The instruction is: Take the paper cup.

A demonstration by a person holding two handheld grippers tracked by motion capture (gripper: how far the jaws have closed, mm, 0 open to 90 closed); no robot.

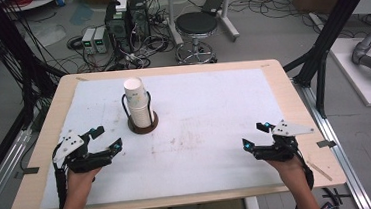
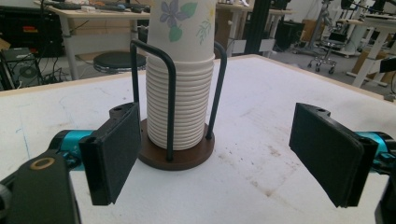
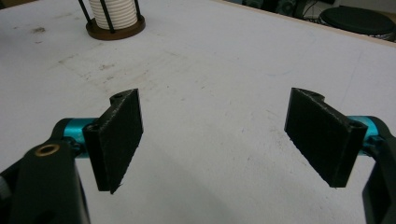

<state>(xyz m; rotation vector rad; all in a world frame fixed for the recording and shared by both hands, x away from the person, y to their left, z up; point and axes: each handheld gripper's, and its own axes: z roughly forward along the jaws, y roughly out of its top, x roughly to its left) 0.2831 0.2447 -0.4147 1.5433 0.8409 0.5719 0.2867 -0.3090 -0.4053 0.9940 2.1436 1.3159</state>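
Standing: cup stack (image 2: 180,100), white, ribbed, upright in dark wire holder (image 2: 176,151)
Top cup (image 2: 183,28): flowers printed
Left gripper (image 1: 105,139): jaws spread, nothing held
Right gripper (image 1: 254,135): jaws spread, nothing held

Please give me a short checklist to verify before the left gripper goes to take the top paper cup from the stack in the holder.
1. Left gripper is open, nothing between its jaws: ok.
2. Left gripper is aimed at the cup stack: ok; the stack stands between the jaws in the left gripper view, farther ahead.
3. Top cup rises above the wire holder's loops, so it can be gripped: ok.
4. Holder base sits flat on the white mat: ok.
5. Right gripper is open and well apart from the stack: ok.
6. Top cup is loose in the stack: cannot tell.
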